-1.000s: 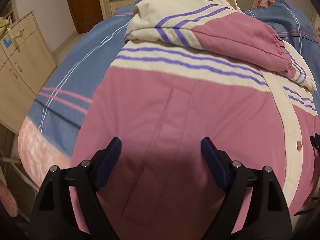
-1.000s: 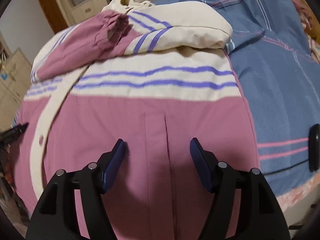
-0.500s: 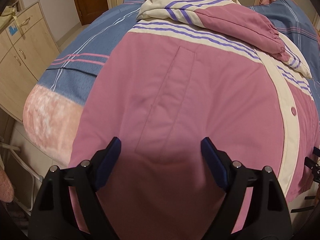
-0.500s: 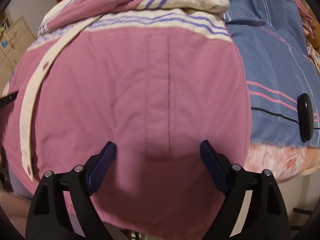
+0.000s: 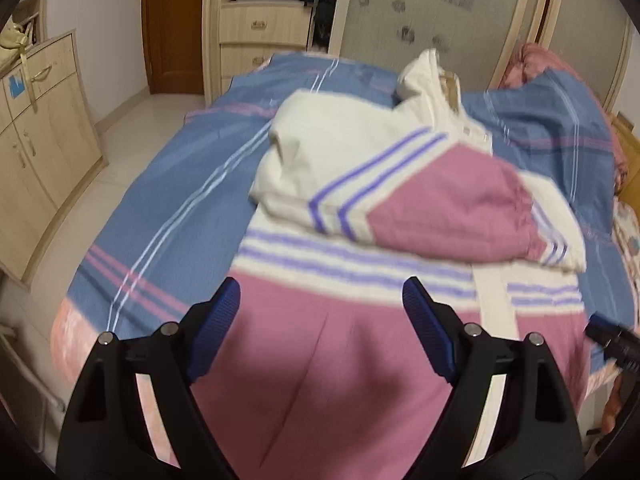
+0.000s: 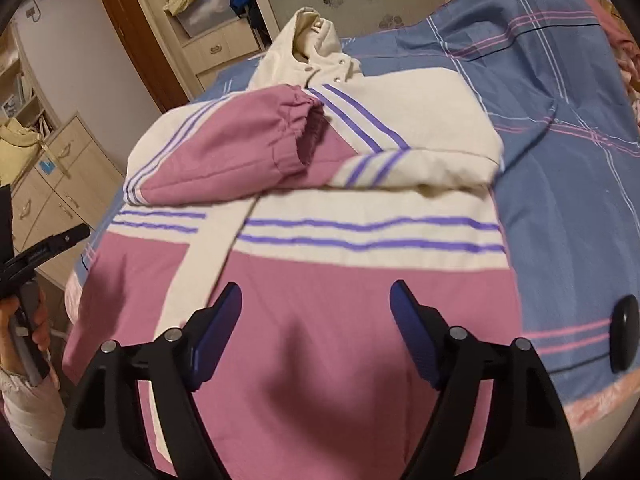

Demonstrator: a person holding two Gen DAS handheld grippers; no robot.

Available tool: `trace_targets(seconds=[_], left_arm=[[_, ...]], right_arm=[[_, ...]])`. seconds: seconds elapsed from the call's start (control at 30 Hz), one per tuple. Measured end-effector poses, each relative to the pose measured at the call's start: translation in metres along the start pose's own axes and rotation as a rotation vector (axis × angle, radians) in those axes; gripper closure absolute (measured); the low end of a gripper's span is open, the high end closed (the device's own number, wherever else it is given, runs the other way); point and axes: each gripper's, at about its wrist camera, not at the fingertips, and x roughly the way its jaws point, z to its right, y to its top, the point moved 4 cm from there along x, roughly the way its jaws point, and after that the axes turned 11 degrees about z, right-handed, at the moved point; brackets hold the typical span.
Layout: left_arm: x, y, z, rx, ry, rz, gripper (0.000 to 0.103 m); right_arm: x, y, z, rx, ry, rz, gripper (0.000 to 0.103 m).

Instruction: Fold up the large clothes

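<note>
- On the bed (image 5: 172, 208), the jacket (image 6: 360, 288) lies with sleeves folded in.
- Both views have pulled back from the hem (it is not lifted).
- Left claw (image 5: 322, 312) wide open, empty; right claw (image 6: 316, 312) closing on nothing.

A bed with a blue striped cover (image 5: 168, 208) stands on a pale tiled floor (image 5: 132, 108), near light wooden cabinets (image 5: 36, 152), a brown door (image 5: 172, 20) and a frosted wardrobe panel (image 5: 432, 12).

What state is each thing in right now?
Jacket: flat on the bed, front up, snapped shut.
Sleeves: folded across the chest.
Left hand-held gripper: open, empty, above the jacket.
Right hand-held gripper: jaws closing, nothing between them.
Black device: lying on the bedspread.
</note>
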Motion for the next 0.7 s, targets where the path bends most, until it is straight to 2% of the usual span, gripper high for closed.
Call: trace_targets(seconds=[0.07,0.13,0.2,0.23,0.33,0.37,0.4,0.43,0.5,0.53,0.57,0.6,0.63,0.7], left_arm=[[0.011,0.024,0.006,-0.028,-0.04,0.056,0.018],[0.023,0.052,0.016,-0.051,-0.137,0.116,0.017],[0.043,0.077,0.029,-0.056,-0.251,0.115,0.011],[0.055,0.08,0.033,-0.048,-0.264,0.098,0.011],[0.119,0.086,0.028,-0.062,-0.225,-0.024,0.011],[0.147,0.079,0.016,-0.073,-0.147,-0.096,0.016],[0.166,0.073,0.004,-0.084,-0.088,-0.148,0.035],[0.185,0.063,-0.011,-0.109,-0.037,-0.197,0.041],[0.189,0.057,-0.023,-0.166,-0.018,-0.186,0.041],[0.183,0.059,-0.021,-0.163,-0.007,-0.169,0.041],[0.174,0.063,-0.014,-0.139,0.013,-0.146,0.04],[0.159,0.068,-0.001,-0.091,0.029,-0.106,0.035],[0.146,0.072,0.011,-0.048,0.021,-0.065,0.028],[0.124,0.072,0.031,0.011,-0.016,-0.006,0.026]], right_arm=[[0.014,-0.009,-0.004,-0.01,-0.001,-0.03,0.025],[0.031,-0.02,0.005,0.014,-0.017,-0.077,0.025],[0.034,-0.028,0.006,0.037,-0.015,-0.08,0.025],[0.033,-0.028,0.006,0.033,-0.015,-0.068,0.025],[0.034,-0.029,0.001,-0.015,-0.032,-0.063,0.025],[0.035,-0.03,-0.001,-0.035,-0.04,-0.063,0.025],[0.035,-0.031,-0.002,-0.053,-0.046,-0.063,0.025],[0.035,-0.032,-0.003,-0.064,-0.047,-0.061,0.025],[0.035,-0.033,-0.004,-0.085,-0.042,-0.061,0.021],[0.036,-0.033,-0.005,-0.088,-0.041,-0.065,0.02],[0.036,-0.032,-0.004,-0.088,-0.043,-0.07,0.02],[0.033,-0.027,-0.004,-0.078,-0.041,-0.074,0.02],[0.033,-0.024,-0.004,-0.06,-0.028,-0.068,0.02],[0.025,-0.006,-0.007,0.001,0.05,-0.022,0.02]])
